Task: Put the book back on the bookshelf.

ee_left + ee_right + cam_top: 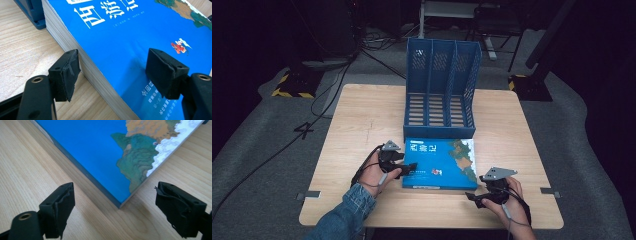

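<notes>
A thick blue book (440, 163) lies flat on the bench (362, 120), just in front of the blue file rack (441, 90) that stands upright with its three slots empty. The step in hand looks like taking hold of the book so it can be stood in the rack. The left tongs (113, 72) stand wide apart and straddle the book's page edge, one pad beside the pages and one above the cover, gripping nothing. The right tongs (115, 207) are also open and empty, aimed at the book's near corner but short of it. Next, I judge, the left pads must close on the edge while the right tongs steady or lift the corner.
</notes>
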{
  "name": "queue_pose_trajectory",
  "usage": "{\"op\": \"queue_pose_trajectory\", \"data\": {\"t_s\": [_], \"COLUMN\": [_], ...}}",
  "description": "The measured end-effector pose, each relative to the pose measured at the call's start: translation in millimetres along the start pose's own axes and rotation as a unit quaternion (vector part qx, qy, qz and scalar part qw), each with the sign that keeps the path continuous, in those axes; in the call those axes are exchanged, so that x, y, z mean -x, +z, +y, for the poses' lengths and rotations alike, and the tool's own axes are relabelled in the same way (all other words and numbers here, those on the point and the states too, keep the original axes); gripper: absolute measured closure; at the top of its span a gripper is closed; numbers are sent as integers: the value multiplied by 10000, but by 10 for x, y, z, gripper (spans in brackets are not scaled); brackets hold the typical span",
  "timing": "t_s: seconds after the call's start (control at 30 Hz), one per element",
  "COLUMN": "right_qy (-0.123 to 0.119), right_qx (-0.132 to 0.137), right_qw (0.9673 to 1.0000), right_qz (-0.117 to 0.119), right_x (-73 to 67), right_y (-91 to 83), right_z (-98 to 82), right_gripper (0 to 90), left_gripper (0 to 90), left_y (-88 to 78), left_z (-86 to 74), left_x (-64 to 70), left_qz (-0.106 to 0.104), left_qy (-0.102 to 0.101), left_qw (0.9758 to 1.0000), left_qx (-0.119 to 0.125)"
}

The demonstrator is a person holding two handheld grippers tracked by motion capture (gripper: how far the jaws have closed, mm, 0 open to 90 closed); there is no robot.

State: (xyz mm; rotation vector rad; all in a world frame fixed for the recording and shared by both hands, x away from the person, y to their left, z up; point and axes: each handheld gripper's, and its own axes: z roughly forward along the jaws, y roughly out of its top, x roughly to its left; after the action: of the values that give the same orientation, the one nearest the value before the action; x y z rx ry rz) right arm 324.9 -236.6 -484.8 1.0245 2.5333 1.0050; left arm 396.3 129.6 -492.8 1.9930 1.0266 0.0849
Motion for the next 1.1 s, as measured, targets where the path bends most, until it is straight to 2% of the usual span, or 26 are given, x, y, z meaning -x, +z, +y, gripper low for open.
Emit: {"op": "queue_pose_trajectory", "data": {"t_s": [0.1,0.3,0.4,0.6,0.7,0.87,0.93,1.0,1.1], "right_qy": [-13,-97,-83,-72,-87,-67,-65,-77,-90], "right_qx": [-52,-57,-72,-189,-202,-217,-213,-204,-196], "right_qw": [10000,9999,9999,9996,9995,9994,9994,9993,9993], "right_qz": [-12,-114,-123,-194,-230,-256,-276,-289,-296], "right_x": [-22,-53,-61,-52,-49,-42,-40,-39,-42], "right_y": [57,142,144,129,128,121,120,120,115], "right_z": [-5,-20,-8,-4,-4,-11,-13,-16,-20], "right_gripper": [162,170,177,173,175,171,166,166,175], "left_gripper": [280,286,293,306,421,517,594,650,679], "left_y": [-1,3,23,33,-1,-38,-88,-145,-176], "left_z": [0,-2,-25,-26,-7,6,20,34,39], "left_x": [4,28,56,133,159,176,171,177,211], "left_qz": [22,124,196,391,539,586,462,204,16], "left_qy": [22,-67,-132,146,343,512,463,351,415], "left_qw": [10000,9999,9996,9988,9976,9964,9970,9980,9983], "left_qx": [-6,11,149,239,268,323,406,491,402]}}
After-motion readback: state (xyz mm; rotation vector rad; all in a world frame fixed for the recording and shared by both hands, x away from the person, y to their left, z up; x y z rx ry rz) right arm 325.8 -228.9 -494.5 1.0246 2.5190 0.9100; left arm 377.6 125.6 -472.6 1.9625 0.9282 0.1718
